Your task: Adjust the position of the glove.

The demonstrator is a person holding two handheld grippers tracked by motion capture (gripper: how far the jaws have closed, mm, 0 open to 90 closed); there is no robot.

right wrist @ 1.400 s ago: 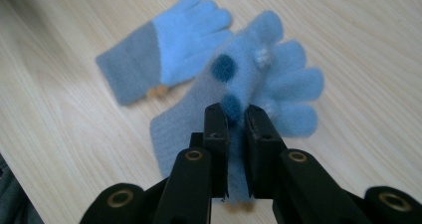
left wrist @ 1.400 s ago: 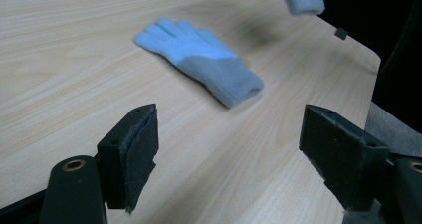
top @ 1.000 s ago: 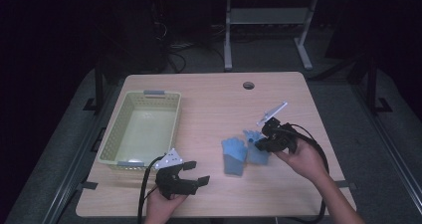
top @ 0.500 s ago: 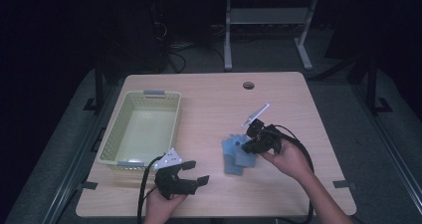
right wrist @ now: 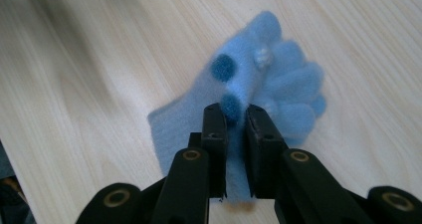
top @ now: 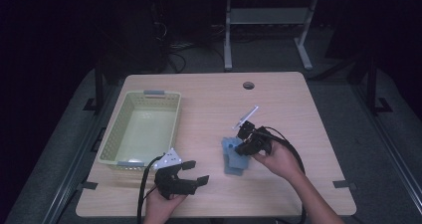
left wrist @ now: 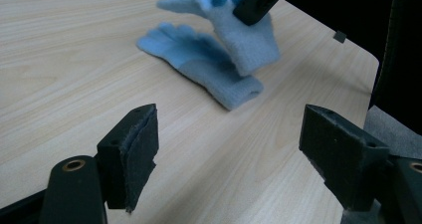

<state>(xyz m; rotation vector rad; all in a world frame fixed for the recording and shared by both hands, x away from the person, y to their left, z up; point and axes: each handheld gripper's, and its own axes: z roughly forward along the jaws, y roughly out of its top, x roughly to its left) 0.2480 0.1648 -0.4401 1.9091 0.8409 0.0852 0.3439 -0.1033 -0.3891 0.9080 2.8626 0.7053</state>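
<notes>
Where tongs [right wrist: 234,149] pinch, glove [right wrist: 239,84] hidden

In the right gripper view the upper glove [right wrist: 239,104] hides most of the lower glove [right wrist: 293,109]; the right claw [right wrist: 235,129] covers its cuff.

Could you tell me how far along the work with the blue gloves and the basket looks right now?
Nothing looks finished: the basket holds no glove. In hand: the right gripper is shut on one blue glove, lifted above the second glove, which lies flat on the table. The left gripper waits open. Probably left: both gloves into the basket.
</notes>
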